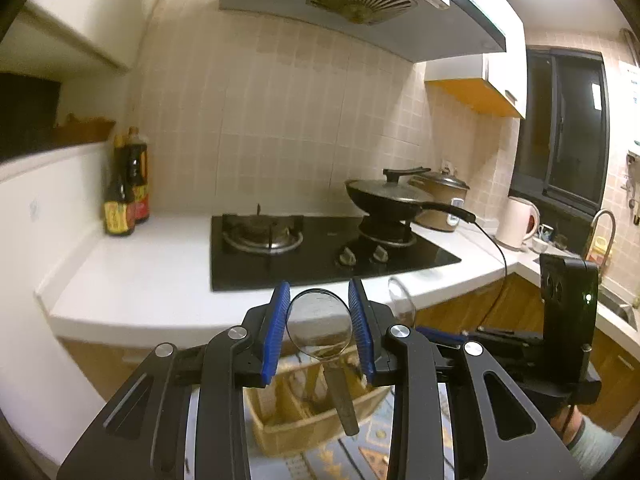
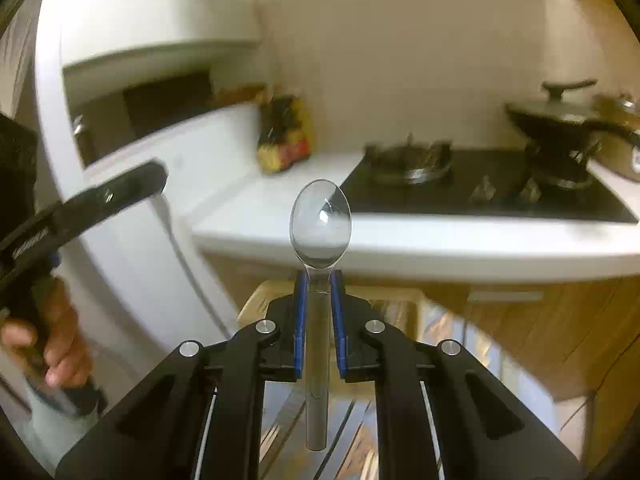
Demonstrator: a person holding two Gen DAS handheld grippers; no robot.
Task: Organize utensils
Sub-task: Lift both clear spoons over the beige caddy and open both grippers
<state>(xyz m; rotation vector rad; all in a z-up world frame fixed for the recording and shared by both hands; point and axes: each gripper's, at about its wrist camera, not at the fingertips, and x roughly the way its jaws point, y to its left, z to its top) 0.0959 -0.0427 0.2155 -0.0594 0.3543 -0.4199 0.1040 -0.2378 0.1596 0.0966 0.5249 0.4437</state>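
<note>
Pinching clear plastic spoons — left claw (image 1: 319, 322) bowl (image 1: 319, 326); right claw (image 2: 319, 300) handle (image 2: 318, 344).

- Spoon (image 2: 320, 220): clear, colourless plastic
- Gripper pads (image 1: 277, 332): blue, on black arms
- Countertop (image 1: 160, 276): white
- Hob (image 1: 320, 252): glossy black
- Wall tiles (image 1: 280, 100): pale beige grid
- Basket (image 1: 288, 420): tan
- Sauce bottles (image 1: 126, 188): dark, yellow-red labels

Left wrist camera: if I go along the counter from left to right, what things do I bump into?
Sauce bottles → empty burner → pan on the second burner → rice cooker → kettle → cups.
</note>
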